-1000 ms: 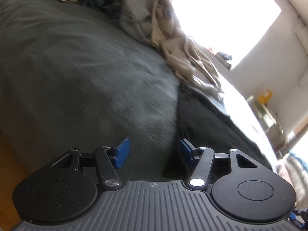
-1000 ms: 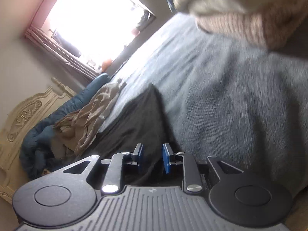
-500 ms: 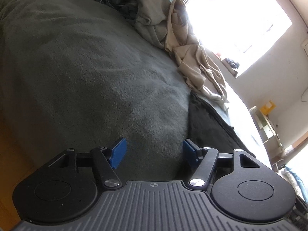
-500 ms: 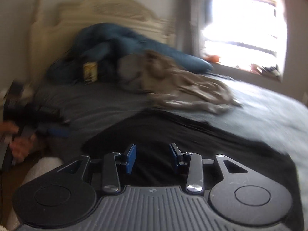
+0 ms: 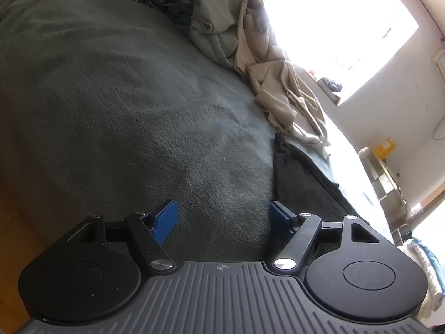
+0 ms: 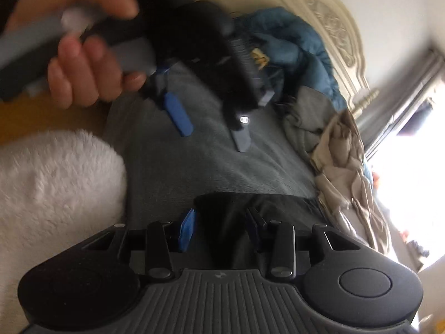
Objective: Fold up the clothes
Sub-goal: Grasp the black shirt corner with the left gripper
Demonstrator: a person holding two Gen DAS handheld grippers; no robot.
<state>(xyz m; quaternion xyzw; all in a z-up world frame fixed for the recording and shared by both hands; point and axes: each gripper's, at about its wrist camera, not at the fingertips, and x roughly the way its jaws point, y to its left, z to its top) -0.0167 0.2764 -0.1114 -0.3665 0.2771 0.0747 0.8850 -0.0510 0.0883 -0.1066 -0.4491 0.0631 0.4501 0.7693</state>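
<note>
Left gripper (image 5: 222, 217): jaws opening, nothing between them, over bare grey blanket (image 5: 125, 97). Right gripper (image 6: 219, 229): jaws apart, not clamped, poised at the near edge of the black garment (image 6: 250, 203), which lies flat on the bed beside the beige clothes (image 6: 342, 156). Step, as judged: approach before a fold. Next move needs each gripper to take a corner of the garment; the left sits just beside its edge (image 5: 294, 175).

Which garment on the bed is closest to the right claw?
The black garment: its edge lies flat right between the right claw's open pads. The beige garment and grey one are crumpled farther off, toward the headboard and window.
</note>
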